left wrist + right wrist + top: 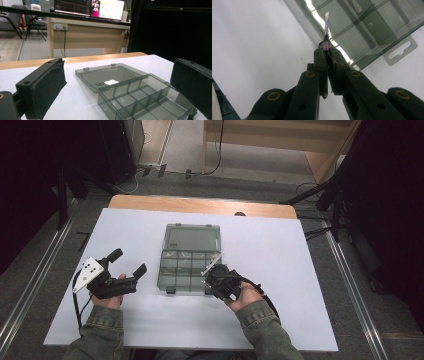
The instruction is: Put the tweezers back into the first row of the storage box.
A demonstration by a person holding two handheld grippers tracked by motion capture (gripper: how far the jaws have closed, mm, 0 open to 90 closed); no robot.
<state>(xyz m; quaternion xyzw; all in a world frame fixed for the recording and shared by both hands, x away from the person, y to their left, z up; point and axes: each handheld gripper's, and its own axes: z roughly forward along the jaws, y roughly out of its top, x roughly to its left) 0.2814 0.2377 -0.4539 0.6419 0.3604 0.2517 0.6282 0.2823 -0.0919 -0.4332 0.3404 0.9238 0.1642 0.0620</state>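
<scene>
Right hand-held gripper [327, 53]: jaws clamped together on a thin flat-tipped metal tool [326, 30], blade poking past the jaw tips, above the near right corner of the open grey compartment box [187, 270]. Box lies mid-counter [280, 250], lid flat behind. Left hand-held gripper [131, 262]: jaws apart, nothing between, left of box.

surface: bench [280, 250], white sheet over wooden top (bare wood strip along far edge) | resting on it: clear compartment box [190, 265], lid laid open flat, mid-bench
</scene>
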